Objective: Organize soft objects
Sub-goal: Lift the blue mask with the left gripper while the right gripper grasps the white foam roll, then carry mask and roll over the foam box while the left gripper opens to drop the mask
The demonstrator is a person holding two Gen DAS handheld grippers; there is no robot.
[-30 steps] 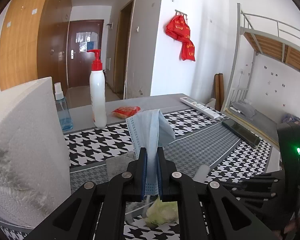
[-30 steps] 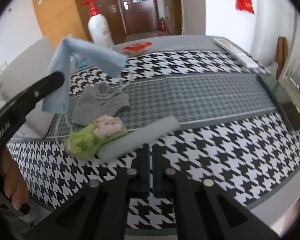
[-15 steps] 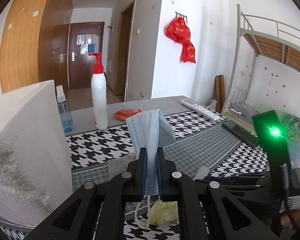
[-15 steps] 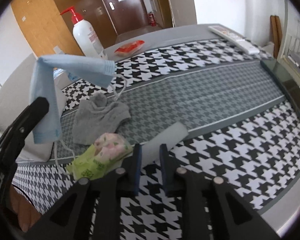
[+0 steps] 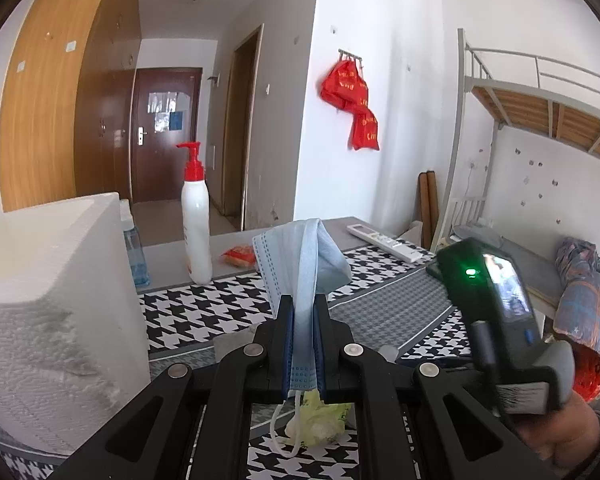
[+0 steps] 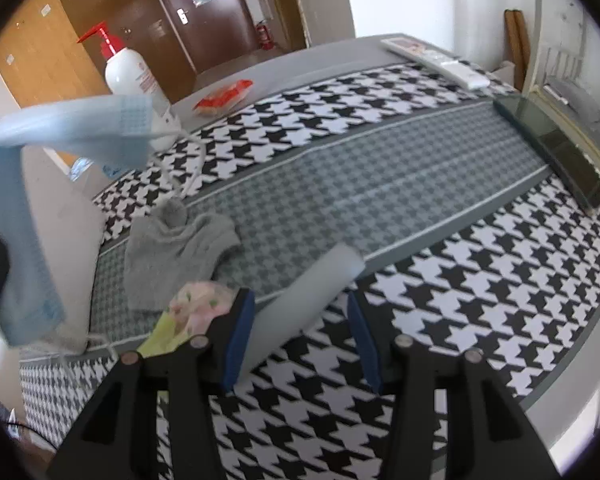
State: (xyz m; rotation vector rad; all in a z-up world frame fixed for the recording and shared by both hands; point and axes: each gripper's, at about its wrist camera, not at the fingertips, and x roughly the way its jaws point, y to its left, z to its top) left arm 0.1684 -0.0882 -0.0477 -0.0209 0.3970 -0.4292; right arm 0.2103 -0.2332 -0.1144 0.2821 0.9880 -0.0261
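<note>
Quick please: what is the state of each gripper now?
Left gripper: shut on the light blue pleated face mask.
Right gripper: open, jaws just been opening around the grey foam cylinder, not pressing it.

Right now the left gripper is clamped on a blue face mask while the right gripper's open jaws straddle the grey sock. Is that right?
Not quite. The right gripper straddles the pale foam roll, as the right wrist view shows; the grey sock lies apart. The left gripper does clamp the blue face mask.

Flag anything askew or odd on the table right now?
Mostly loose clutter. A grey crumpled sock lies bunched beside a green-and-pink floral soft bundle, and a pale grey foam cylinder lies diagonally across the houndstooth table mat. The light-blue pleated face mask hangs folded from the left tool. Nothing spilled or damaged.
</note>
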